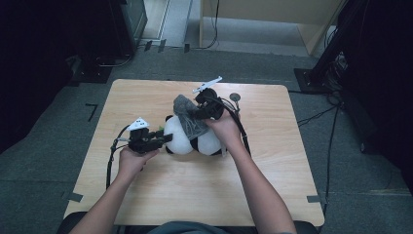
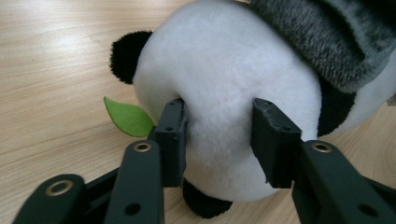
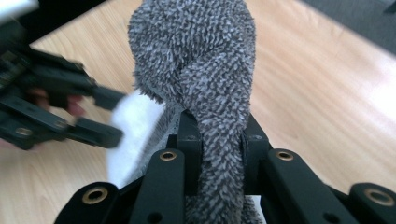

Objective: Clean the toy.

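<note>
While left gripper [image 2: 217, 140] pinches panda [image 2: 224, 84], right gripper [image 3: 217, 140] clamps grey cloth [image 3: 201, 60] draped over it.

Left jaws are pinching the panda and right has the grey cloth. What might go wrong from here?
The left gripper pinches only soft plush on the panda, so it may slip out if the cloth is tugged. The right gripper holds a narrow bunch of grey cloth, which may pull free.
</note>
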{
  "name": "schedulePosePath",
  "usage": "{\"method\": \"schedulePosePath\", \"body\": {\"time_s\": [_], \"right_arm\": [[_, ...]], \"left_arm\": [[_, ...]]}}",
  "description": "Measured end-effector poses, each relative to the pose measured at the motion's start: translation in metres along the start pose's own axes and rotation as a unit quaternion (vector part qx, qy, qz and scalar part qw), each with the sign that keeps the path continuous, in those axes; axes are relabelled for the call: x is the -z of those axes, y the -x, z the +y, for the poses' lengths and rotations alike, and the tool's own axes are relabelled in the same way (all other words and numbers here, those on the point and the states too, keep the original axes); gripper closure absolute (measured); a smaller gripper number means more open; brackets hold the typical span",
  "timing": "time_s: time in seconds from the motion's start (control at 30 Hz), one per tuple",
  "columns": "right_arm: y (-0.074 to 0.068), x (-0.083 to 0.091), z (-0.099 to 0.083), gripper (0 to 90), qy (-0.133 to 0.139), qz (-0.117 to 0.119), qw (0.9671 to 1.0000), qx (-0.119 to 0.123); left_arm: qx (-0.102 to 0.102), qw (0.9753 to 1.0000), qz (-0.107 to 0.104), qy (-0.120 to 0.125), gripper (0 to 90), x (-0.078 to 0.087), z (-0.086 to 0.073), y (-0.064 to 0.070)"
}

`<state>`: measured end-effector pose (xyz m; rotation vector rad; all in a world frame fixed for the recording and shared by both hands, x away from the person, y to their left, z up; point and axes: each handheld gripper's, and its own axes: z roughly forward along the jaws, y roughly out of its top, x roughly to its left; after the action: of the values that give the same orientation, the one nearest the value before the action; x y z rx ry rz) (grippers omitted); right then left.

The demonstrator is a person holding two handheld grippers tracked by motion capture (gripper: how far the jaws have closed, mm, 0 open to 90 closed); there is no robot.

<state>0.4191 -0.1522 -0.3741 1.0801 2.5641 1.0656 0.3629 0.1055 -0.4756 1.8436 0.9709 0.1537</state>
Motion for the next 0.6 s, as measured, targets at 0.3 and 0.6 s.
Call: {"method": "schedulePosePath", "body": {"time_s": [0.3, 0.6], "right_arm": [[0.011, -0.011, -0.006, 76.5, -0.011, 0.001, 0.9999, -0.011], [0.014, -0.016, -0.008, 76.1, -0.014, -0.001, 0.9999, 0.000]], "left_arm": [[0.006, 0.9995, -0.031, -0.006, 25.6, 0.002, 0.002, -0.007], [-0.040, 0.9987, -0.030, 0.009, 18.3, -0.019, -0.004, -0.010]]}}
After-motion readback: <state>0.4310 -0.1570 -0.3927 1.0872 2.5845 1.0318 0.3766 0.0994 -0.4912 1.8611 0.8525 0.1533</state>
